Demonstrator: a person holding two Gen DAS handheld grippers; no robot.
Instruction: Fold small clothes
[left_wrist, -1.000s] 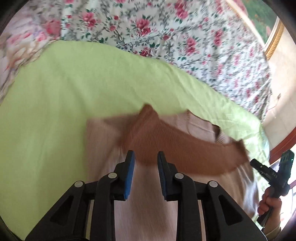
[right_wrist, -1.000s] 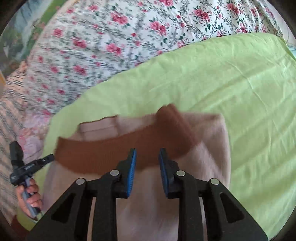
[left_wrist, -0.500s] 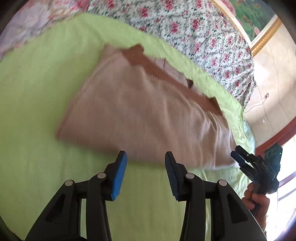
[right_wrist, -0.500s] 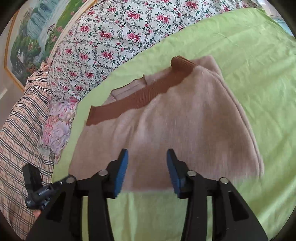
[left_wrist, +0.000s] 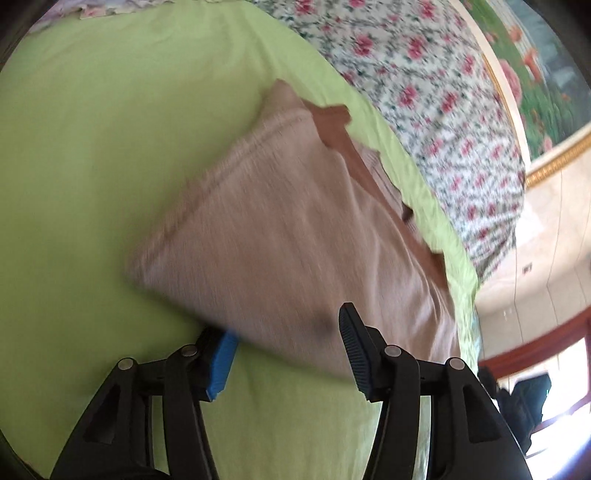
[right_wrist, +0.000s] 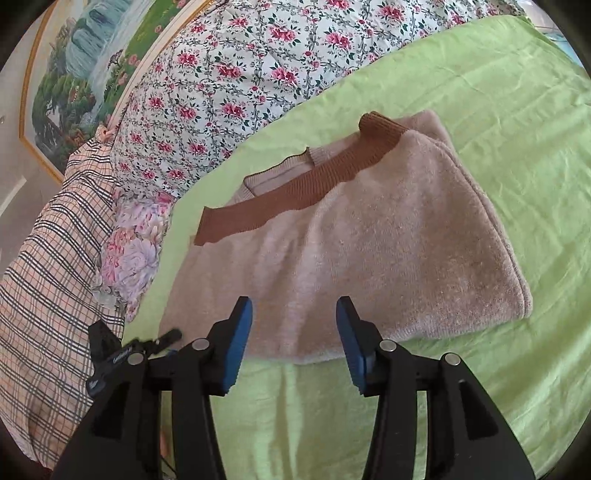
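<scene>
A folded pale pink knit sweater (right_wrist: 373, 251) with a brown ribbed band (right_wrist: 295, 192) lies on the lime green sheet (right_wrist: 509, 122). My right gripper (right_wrist: 293, 332) is open, its jaws spread at the sweater's near edge, holding nothing. In the left wrist view the sweater (left_wrist: 280, 229) is blurred; my left gripper (left_wrist: 284, 343) is open with its jaws straddling the sweater's near edge, the left finger partly under the fabric. The left gripper also shows in the right wrist view (right_wrist: 122, 354) at the sweater's left corner.
A floral quilt (right_wrist: 236, 74) lies behind the sheet, with a plaid cloth (right_wrist: 51, 258) and a flowered cloth (right_wrist: 129, 254) to the left. A framed painting (right_wrist: 74, 74) hangs on the wall. The sheet's right edge (left_wrist: 465, 295) drops off toward the floor.
Both grippers pulled back from the brown band to the sweater's near edge and opened wider. The left gripper has closed in on the near edge.
</scene>
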